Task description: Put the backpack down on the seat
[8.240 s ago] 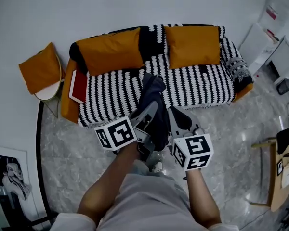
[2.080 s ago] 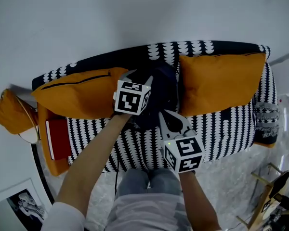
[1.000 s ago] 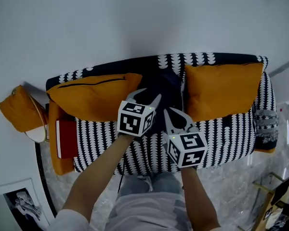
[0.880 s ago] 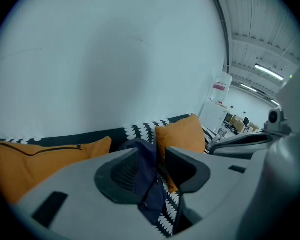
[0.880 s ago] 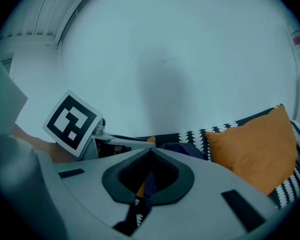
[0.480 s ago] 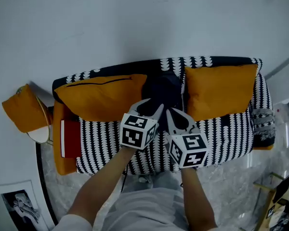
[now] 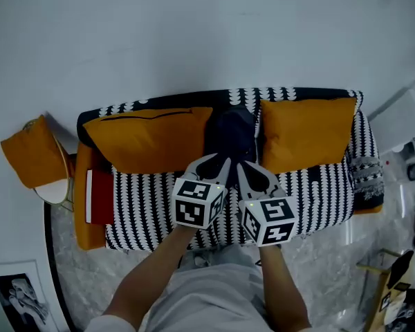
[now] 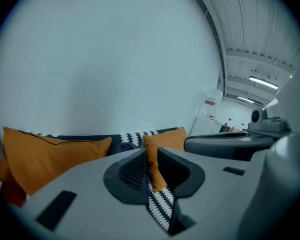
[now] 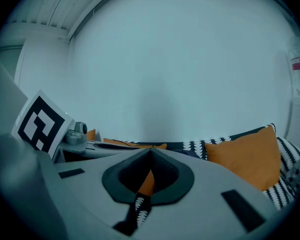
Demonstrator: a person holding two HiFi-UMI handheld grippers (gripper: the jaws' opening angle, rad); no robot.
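Backpack (image 7: 235,133) sits on the sofa seat (image 7: 318,185) at frame centre, leaning against the backrest between the left orange cushion (image 7: 149,137) and the right orange cushion (image 7: 304,133). You have no hold on it. Your left gripper (image 7: 216,163) and right gripper (image 7: 253,175) hang side by side just below it in the head view, with open air between them and the pack. Left gripper view: the fingers (image 8: 132,166) have just been closing and stand a narrow slit apart, with nothing between them; only cushion and sofa pattern show through. Right gripper view: the fingers (image 9: 125,171) meet at the tips, empty. The pack shows low, left of centre in the left gripper view, dark against the backrest.
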